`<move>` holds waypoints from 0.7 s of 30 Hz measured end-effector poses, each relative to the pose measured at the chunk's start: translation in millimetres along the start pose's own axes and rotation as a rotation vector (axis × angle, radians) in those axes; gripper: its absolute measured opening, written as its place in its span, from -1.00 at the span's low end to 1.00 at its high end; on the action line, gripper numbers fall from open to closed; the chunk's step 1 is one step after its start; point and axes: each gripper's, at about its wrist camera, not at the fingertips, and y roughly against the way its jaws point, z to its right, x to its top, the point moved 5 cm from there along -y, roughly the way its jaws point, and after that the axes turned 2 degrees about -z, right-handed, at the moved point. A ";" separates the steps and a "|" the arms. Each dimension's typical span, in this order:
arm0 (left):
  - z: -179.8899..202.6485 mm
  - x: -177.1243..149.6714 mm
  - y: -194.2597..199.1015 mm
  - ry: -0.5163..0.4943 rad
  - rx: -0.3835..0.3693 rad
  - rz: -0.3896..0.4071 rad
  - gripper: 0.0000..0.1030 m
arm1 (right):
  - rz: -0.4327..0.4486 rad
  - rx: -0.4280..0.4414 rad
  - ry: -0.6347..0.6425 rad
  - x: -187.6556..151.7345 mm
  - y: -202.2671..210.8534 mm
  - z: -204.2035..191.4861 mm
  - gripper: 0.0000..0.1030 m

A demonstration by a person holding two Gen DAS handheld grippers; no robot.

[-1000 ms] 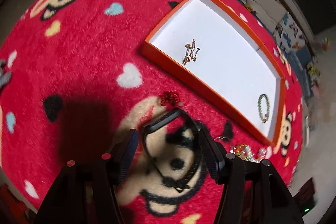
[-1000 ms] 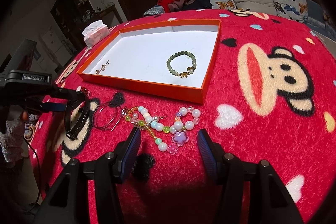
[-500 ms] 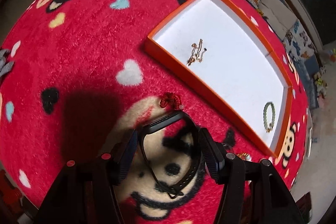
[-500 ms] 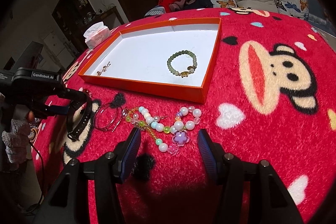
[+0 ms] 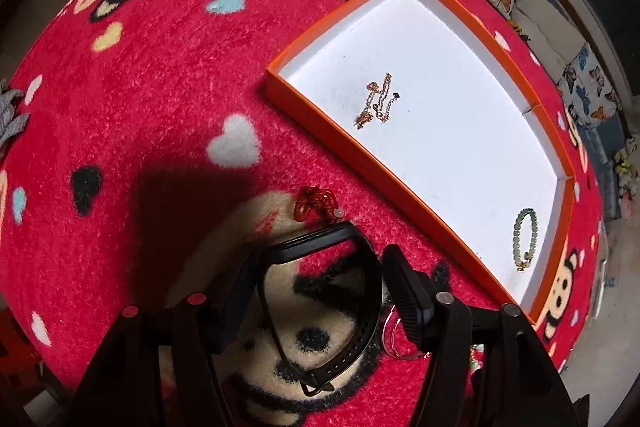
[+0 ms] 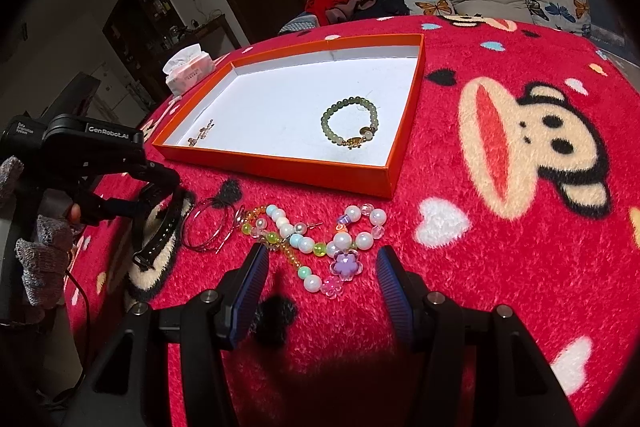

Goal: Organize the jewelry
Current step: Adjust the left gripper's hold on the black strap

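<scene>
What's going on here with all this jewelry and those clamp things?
A person is sorting jewelry into an orange tray with a handheld gripper in each hand. The left gripper is open around a black band lying on the red rug. The right gripper hovers open over a beaded bracelet. A green bead bracelet and a small gold chain already lie in the tray.

Fuzzy cloth blanket (image 6: 500, 267) — glossy plastic beads (image 6: 320, 239), matt black strap (image 5: 360, 307).

The left gripper (image 6: 160, 205) bore white lettering "GenRobot.AI" on its black housing; smaller white lettering beside it was too small to read. Print on the tissue pack (image 6: 188, 69) was illegible.
</scene>
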 end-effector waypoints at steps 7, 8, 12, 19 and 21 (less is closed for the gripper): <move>15.8 -4.1 -6.0 -0.074 0.045 0.040 0.40 | 0.000 -0.002 0.000 0.0 -0.3 0.1 0.20; 16.7 -4.7 -6.5 -0.086 0.048 0.041 0.40 | -0.001 -0.004 0.002 0.2 -0.3 -0.3 0.20; 20.0 -6.7 -9.0 -0.141 0.054 0.022 0.40 | -0.002 -0.013 0.008 0.3 -0.5 -1.4 0.20; 21.5 -2.6 -12.7 -0.163 -0.028 -0.019 0.57 | -0.004 -0.034 0.017 0.8 -1.1 -3.3 0.20; 17.9 -1.6 -11.4 -0.148 -0.051 -0.020 0.57 | -0.005 -0.042 0.023 1.1 -1.0 -4.1 0.20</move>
